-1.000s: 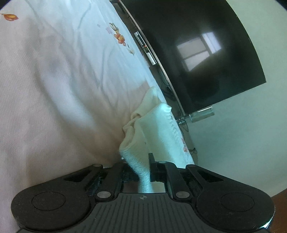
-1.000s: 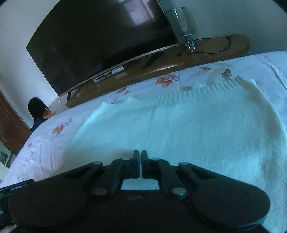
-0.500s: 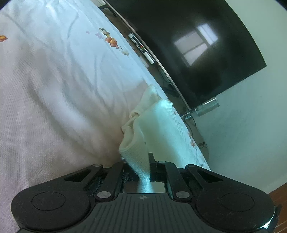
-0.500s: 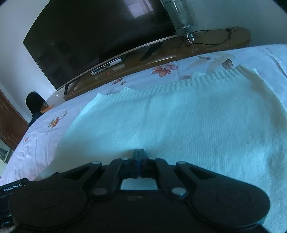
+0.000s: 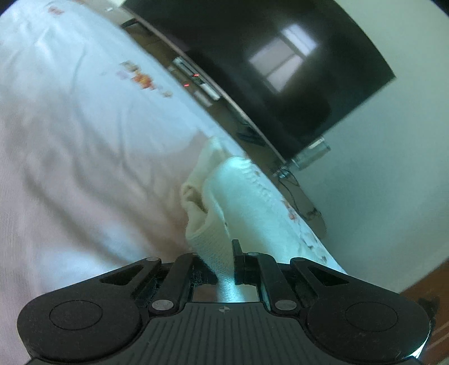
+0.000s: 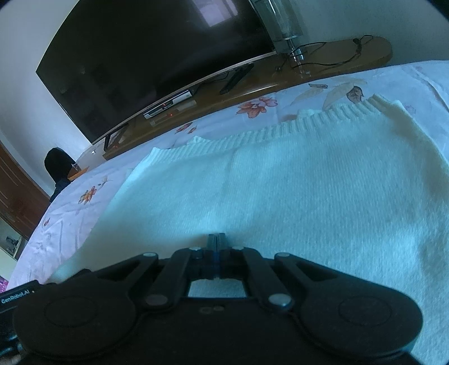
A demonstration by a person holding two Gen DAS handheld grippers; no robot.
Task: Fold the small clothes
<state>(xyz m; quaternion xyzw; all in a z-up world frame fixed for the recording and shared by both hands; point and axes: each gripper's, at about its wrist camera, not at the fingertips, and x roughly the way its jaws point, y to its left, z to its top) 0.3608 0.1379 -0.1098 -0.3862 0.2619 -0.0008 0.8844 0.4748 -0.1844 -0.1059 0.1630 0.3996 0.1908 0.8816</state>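
Note:
A cream-white knit garment [image 6: 280, 182] lies spread flat on the floral bed sheet [image 6: 70, 224], its ribbed hem toward the far side. In the left wrist view an edge of the same knit [image 5: 238, 191] is lifted off the bed into a fold, and my left gripper [image 5: 220, 252] is shut on it, with cloth running down between the fingers. My right gripper [image 6: 216, 238] is shut just over the flat knit near its close edge. Its fingertips meet and I see no cloth between them.
The pale sheet [image 5: 84, 140] fills the left of the left wrist view. Beyond the bed stand a large dark television [image 6: 140, 70], a wooden bench [image 6: 350, 56] with a set-top box [image 6: 168, 105], cables and a glass cylinder [image 6: 283, 25]. A dark shape [image 6: 57, 168] sits far left.
My left gripper has risen and rolled with the knit edge still in it, so the bed and television have tilted in its view. The right gripper's fingers have closed fully.

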